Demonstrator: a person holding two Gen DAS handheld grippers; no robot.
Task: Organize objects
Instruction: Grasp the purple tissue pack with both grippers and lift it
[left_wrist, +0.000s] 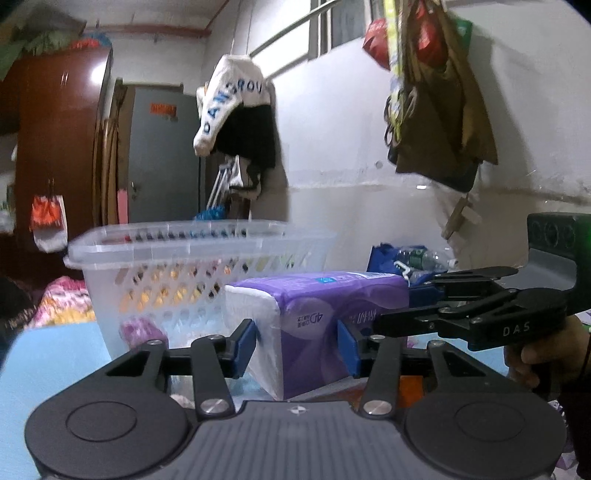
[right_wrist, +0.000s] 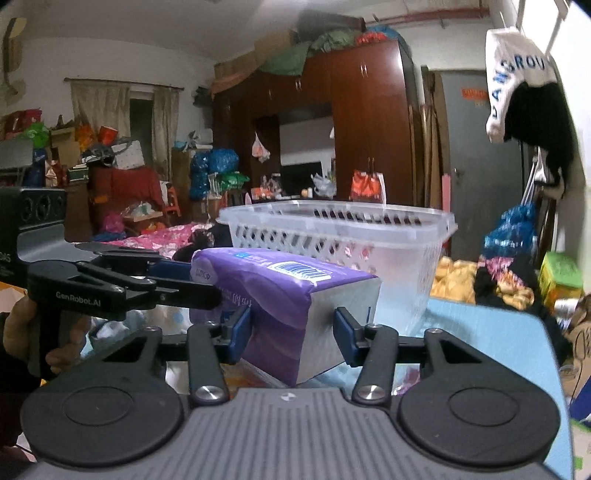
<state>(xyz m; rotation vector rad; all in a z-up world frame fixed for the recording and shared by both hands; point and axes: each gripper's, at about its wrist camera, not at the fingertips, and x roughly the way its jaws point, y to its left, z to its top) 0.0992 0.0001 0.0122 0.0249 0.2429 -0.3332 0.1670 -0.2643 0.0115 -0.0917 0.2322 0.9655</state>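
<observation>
While both grippers clamped opposite ends of the purple tissue pack (left_wrist: 317, 325), left gripper (left_wrist: 297, 345) and right gripper (right_wrist: 291, 336) each pinching it between blue fingers, the clear basket (left_wrist: 192, 258) stood just beyond, the pack's long axis spanning between them.

Left wrist view sits low behind its own tongs (left_wrist: 297, 347), looking forward at close range to the purple tissue pack (left_wrist: 317, 314), white basket (left_wrist: 192, 266) just beyond. Right wrist view looks over its tongs (right_wrist: 293, 334) from the opposite end of that pack. Both 2 views share pack, basket and each other's tongs.
</observation>
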